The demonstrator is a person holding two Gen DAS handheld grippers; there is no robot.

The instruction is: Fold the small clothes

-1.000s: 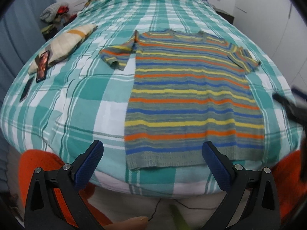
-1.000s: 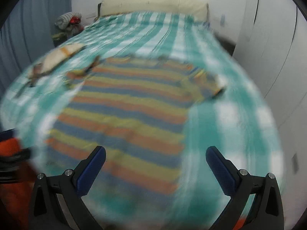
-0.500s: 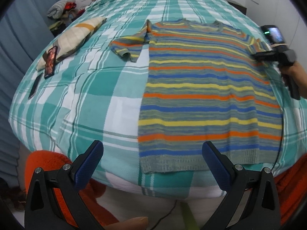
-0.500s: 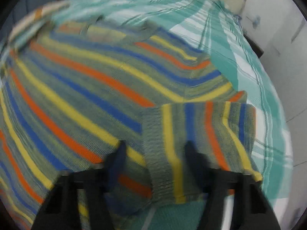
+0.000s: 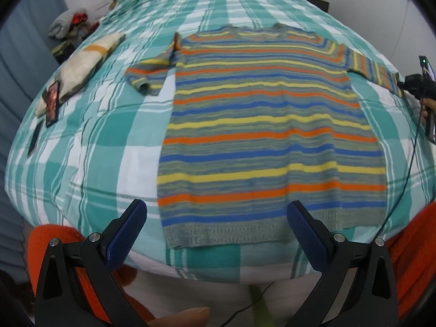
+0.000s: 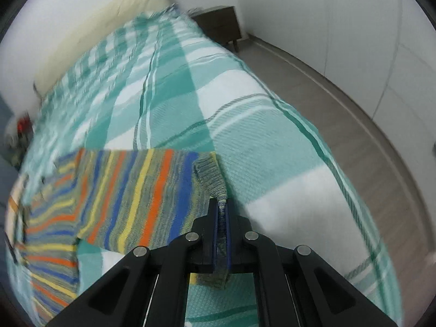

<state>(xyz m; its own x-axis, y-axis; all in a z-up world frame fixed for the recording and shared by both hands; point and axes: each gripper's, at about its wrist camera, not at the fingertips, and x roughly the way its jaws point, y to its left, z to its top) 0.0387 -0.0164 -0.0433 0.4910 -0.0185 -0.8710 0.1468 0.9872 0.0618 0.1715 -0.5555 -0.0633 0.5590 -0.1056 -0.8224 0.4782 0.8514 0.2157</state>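
A striped knit sweater [image 5: 269, 125] lies flat on the bed, neck away from me, hem near the front edge. Its left sleeve [image 5: 147, 75] is bent on the cover. My left gripper [image 5: 216, 227] is open and empty, hovering just before the hem. My right gripper [image 6: 221, 211] is shut on the cuff of the right sleeve [image 6: 141, 196], which is pulled out straight to the side. The right gripper also shows in the left wrist view [image 5: 414, 84] at the far right, at the sleeve end [image 5: 381, 72].
The bed has a teal and white plaid cover [image 5: 90, 147]. A folded beige cloth [image 5: 81, 65] and two dark phones [image 5: 52, 103] lie at its left. A nightstand [image 6: 218, 26] and wood floor [image 6: 340, 100] lie right of the bed.
My right gripper closed on the right sleeve's cuff and drew the sleeve outward to the right, unfolding it. My left gripper moved slightly closer over the hem, staying open.
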